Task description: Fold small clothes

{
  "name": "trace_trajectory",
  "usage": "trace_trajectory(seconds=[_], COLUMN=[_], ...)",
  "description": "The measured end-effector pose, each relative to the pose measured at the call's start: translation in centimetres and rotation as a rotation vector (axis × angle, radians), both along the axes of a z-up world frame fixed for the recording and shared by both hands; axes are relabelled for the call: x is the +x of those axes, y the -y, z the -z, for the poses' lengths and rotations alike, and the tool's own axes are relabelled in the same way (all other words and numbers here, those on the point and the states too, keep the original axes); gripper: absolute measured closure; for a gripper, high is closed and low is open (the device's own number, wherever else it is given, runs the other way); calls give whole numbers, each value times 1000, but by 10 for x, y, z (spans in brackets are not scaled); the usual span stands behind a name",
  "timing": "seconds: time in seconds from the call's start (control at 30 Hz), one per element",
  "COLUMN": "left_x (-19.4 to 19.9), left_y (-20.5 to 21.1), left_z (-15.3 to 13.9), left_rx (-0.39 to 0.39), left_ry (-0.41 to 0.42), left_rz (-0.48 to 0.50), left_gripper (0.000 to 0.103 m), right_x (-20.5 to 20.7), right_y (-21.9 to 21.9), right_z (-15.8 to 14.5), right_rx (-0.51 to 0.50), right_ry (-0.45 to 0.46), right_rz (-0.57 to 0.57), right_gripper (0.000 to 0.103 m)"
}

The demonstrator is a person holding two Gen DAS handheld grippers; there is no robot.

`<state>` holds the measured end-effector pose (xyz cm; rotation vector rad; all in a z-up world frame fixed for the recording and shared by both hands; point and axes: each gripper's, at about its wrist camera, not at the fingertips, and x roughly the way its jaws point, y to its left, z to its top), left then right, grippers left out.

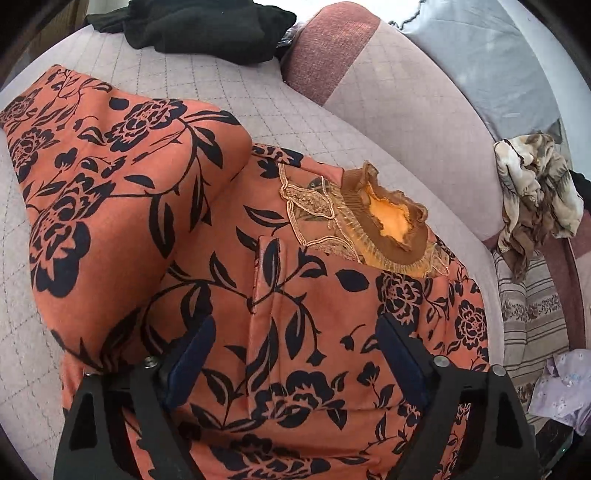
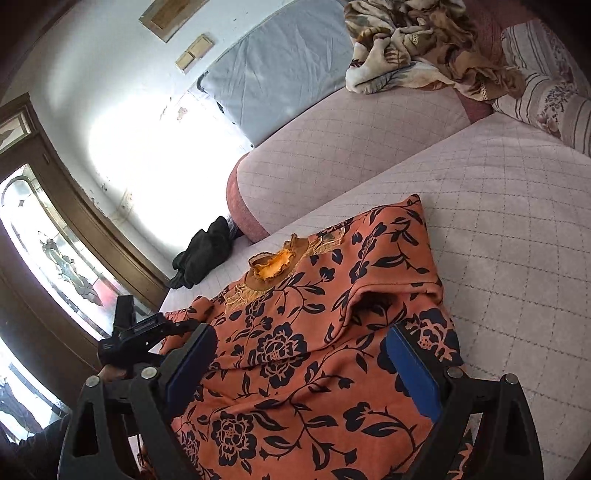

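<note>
An orange garment with black flower print (image 1: pixel 295 295) lies flat on a quilted pink sofa seat (image 1: pixel 184 92), its brown frilled collar (image 1: pixel 388 221) toward the backrest. One sleeve (image 1: pixel 110 166) is folded over the body. My left gripper (image 1: pixel 295 339) is open, its blue pads wide apart just above the lower body of the garment. In the right wrist view the same garment (image 2: pixel 314 350) fills the foreground, collar (image 2: pixel 277 264) at the far end, a sleeve fold (image 2: pixel 388 291) on the right. My right gripper (image 2: pixel 303 354) is open over the cloth. The left gripper (image 2: pixel 140 332) shows at the left edge.
A black garment (image 1: pixel 203 26) lies at the far end of the seat, also in the right wrist view (image 2: pixel 203 254). A brown and cream floral blanket (image 2: pixel 417 51) is heaped on the backrest. A striped cushion (image 2: pixel 546 96) and a lilac cloth (image 1: pixel 565 387) lie to the side.
</note>
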<state>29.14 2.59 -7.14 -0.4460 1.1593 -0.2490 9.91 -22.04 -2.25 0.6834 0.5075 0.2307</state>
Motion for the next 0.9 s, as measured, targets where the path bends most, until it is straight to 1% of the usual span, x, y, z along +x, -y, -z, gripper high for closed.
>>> trace_trajectory(seconds=[0.03, 0.07, 0.13, 0.17, 0.2, 0.23, 0.37, 0.4, 0.43, 0.5, 0.53, 0.6, 0.63, 0.67, 0.73, 0.8, 0.83, 0.9], left_x=[2, 4, 6, 8, 10, 7, -10, -14, -15, -10, -1, 8, 12, 12, 8, 7, 8, 10], left_y=[2, 4, 6, 8, 9, 6, 4, 1, -2, -7, -5, -3, -3, -5, -7, -8, -10, -14], left_z=[4, 5, 5, 6, 5, 0, -47, -58, -64, -57, -46, -19, -4, 6, 7, 5, 5, 5], left_rx=[6, 27, 90, 129, 141, 152, 222, 228, 231, 238, 253, 309, 333, 340, 336, 339, 331, 307], left_ry=[-11, -15, 4, -2, 4, 38, 246, 290, 309, 283, 253, 174, 135, 121, 164, 165, 160, 150], left_rz=[2, 0, -5, 13, 28, 21, 12, -3, -9, -15, -16, 8, 15, 15, 15, 21, 20, 16], left_gripper=[21, 27, 53, 96, 98, 98, 98, 98, 98, 98, 98, 97, 97, 95, 94, 94, 94, 94], right_x=[1, 2, 3, 3, 3, 3, 4, 4, 3, 2, 3, 2, 2, 1, 4, 18, 30, 61], right_y=[-2, -5, -10, -11, -12, -13, -9, -7, -6, -5, -5, -2, 2, 6, 16, 27, 33, 42], right_z=[-1, -1, -2, -3, -2, -2, 4, 5, 5, 6, 7, 8, 7, 4, -7, -21, -25, -25], right_rx=[2, 0, -10, -16, -20, -21, -16, -13, -14, -17, -19, -9, 13, 44, 97, 157, 205, 322], right_ry=[2, 8, 17, 20, 20, 17, -2, -4, -5, -7, -15, -39, -50, -57, -62, -61, -58, -71], right_rz=[-9, -18, -32, -34, -37, -37, -12, -3, 4, 7, 5, 10, 17, 22, 23, 13, 6, -14], right_gripper=[8, 8, 8, 8, 8, 8, 8, 8, 8, 8, 8, 8, 8, 8, 5, 3, 1, 0])
